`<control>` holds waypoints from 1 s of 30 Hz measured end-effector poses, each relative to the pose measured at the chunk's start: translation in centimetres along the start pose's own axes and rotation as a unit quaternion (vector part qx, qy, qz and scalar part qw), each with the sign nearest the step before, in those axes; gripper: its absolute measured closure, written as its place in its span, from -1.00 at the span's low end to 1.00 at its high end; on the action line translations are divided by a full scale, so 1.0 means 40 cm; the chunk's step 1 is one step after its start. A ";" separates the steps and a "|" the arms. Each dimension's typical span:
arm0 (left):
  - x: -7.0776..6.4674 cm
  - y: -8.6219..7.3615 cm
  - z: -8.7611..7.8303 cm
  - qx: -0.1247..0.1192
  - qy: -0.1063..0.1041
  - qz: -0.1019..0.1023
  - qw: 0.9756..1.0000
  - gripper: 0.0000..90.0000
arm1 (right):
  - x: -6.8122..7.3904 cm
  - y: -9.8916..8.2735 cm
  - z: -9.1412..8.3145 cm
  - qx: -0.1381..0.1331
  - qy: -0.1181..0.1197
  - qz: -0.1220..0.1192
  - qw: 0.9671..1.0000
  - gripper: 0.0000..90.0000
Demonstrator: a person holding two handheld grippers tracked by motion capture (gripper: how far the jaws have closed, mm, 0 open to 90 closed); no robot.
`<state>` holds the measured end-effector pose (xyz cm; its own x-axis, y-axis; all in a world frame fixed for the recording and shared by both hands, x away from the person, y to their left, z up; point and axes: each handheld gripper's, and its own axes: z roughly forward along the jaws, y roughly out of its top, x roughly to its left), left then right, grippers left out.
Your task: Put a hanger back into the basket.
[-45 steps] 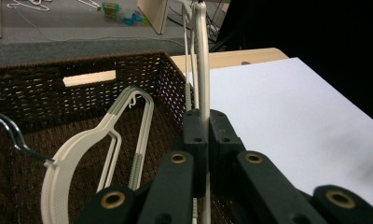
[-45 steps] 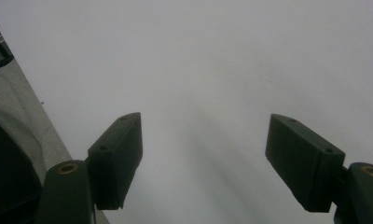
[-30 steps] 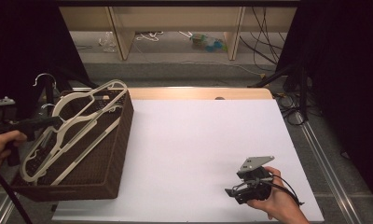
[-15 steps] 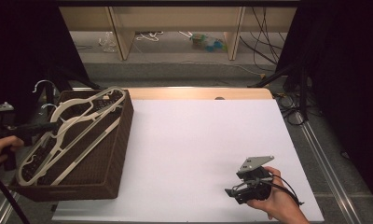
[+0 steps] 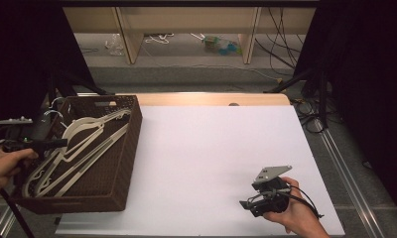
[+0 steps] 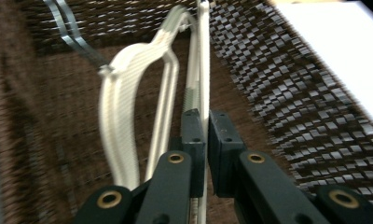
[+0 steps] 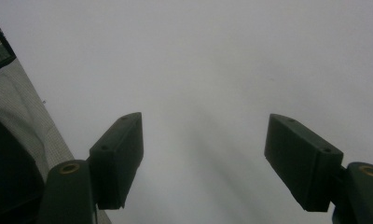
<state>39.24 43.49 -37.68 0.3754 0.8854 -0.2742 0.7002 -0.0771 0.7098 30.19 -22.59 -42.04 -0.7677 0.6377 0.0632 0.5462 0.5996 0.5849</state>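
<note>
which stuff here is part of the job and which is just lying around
In use:
- white hangers
- brown woven basket holding them
- left gripper, shut on a hanger bar
- right gripper, open over the white table

Just lying about:
- cables on the floor behind
- bottle on the floor

basket [image 5: 122, 163] corner cut off (bottom left); weave [image 6: 287, 93] blurred

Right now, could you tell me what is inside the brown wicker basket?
White hangers lie in the basket, the left gripper clamping one bar. The hangers hide part of the floor.
</note>
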 end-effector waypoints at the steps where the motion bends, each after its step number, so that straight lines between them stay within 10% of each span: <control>1: 0.000 0.001 -0.002 -0.002 0.012 -0.007 1.000 0.84 | -0.001 0.000 0.000 -0.002 0.000 -0.001 1.000 -0.36; 9: -0.020 0.018 -0.032 -0.001 0.037 0.016 0.999 0.68 | -0.003 0.001 0.005 -0.012 -0.005 -0.008 1.000 -0.36; 16: -0.076 0.027 -0.038 -0.025 0.009 0.021 0.999 0.38 | -0.004 0.001 -0.001 -0.009 -0.005 0.006 1.000 -0.36; 30: -0.356 -0.002 0.005 -0.085 -0.084 0.083 0.989 -0.13 | -0.016 0.000 0.001 -0.045 -0.018 0.024 0.999 -0.45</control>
<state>33.94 30.78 -33.96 0.5820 0.7775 -0.2383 0.5133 -0.1239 0.8492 30.69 -22.96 -42.11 -0.7276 0.6830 0.0641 0.5485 0.5229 0.6525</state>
